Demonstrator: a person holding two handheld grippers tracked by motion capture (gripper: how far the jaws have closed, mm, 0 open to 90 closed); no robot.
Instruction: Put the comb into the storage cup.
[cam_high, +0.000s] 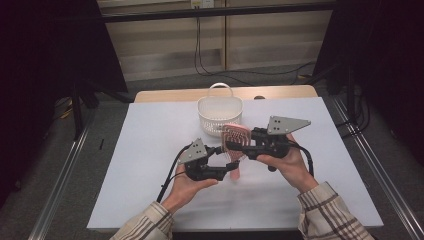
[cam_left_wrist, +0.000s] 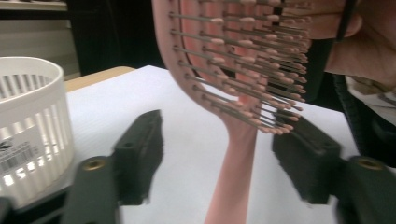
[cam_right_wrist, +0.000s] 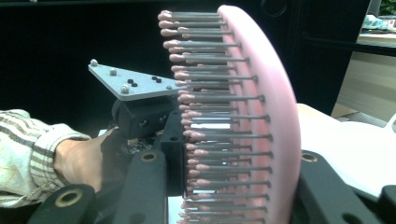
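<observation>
- A dim room with dark curtains at either side, pale panelled wall at the far end, and a white table (cam_high: 150, 165) in the middle with a strip of bare wood showing along its far edge.
- A person in a checked shirt works from the near side, a two-jaw tool in each hand, both raised over the middle of the table.
- The step in hand looks like a hand-over: a pink hairbrush (cam_high: 235, 142) hangs in the air between the two tools, head up, handle pointing down toward the table.
- The right gripper (cam_high: 239, 145) is clamped across the brush head; in its own view the pink back lies against one jaw and the bristles face the other (cam_right_wrist: 233, 116).
- The left gripper (cam_left_wrist: 217, 154) has let go: its jaws stand apart on either side of the handle (cam_left_wrist: 233, 182), touching neither side.
- A white slatted basket (cam_high: 220, 116) with a hoop handle sits just beyond the brush, toward the far edge, and looks the likely destination.
- Next, I'd judge, the right hand must carry the brush a little farther, over the basket rim, while the left draws clear of the handle.
- The brush itself: paddle-shaped, salmon pink, rows of thin metal pins with pink ball tips, a slim smooth handle.
</observation>
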